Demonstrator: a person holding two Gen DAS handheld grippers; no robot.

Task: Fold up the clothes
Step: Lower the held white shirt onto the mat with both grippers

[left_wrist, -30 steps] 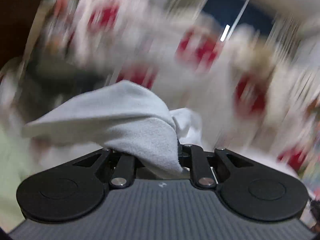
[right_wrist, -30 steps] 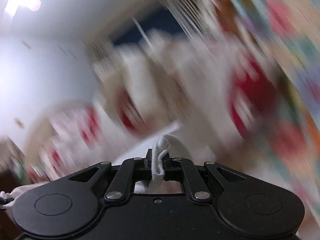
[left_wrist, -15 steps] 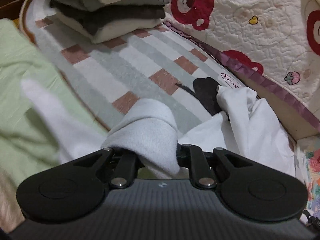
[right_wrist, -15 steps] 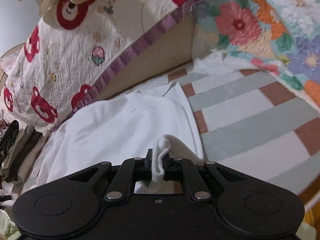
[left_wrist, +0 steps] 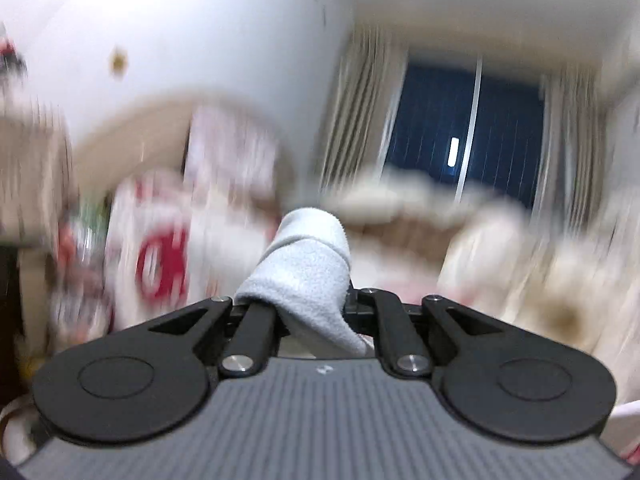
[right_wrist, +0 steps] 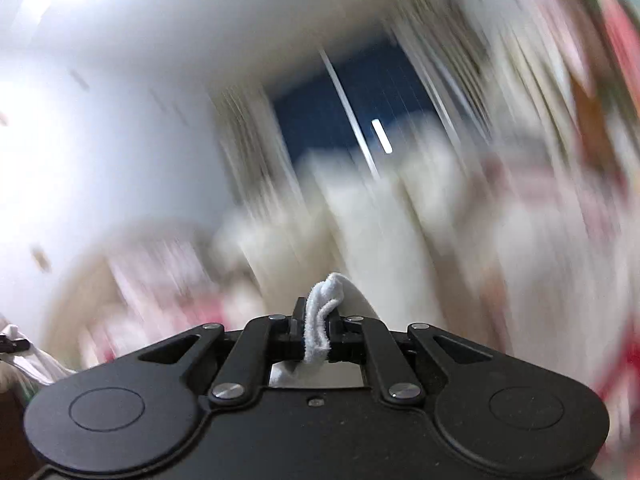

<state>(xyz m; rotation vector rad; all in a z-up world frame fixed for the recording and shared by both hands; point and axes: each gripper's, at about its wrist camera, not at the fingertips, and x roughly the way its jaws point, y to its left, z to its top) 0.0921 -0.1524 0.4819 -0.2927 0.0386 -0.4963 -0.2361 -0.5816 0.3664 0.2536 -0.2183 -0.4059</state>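
A white garment (left_wrist: 304, 268) bulges out of my left gripper (left_wrist: 310, 312), which is shut on a thick fold of it. In the right wrist view my right gripper (right_wrist: 318, 336) is shut on a thin bunched edge of the same white garment (right_wrist: 324, 308). Both cameras are tilted upward and heavily blurred by motion. The rest of the garment hangs below the grippers and is hidden.
A dark window (left_wrist: 464, 136) with pale curtains (left_wrist: 360, 112) stands ahead, also the window (right_wrist: 352, 108) in the right wrist view. White walls and ceiling fill the top. A quilt with red bear prints (left_wrist: 160, 256) blurs at the left.
Both grippers have swung up from the bed: half a second ago they looked down at the striped bedcover and spread white garment, now at the window and ceiling. Both grips are unchanged.
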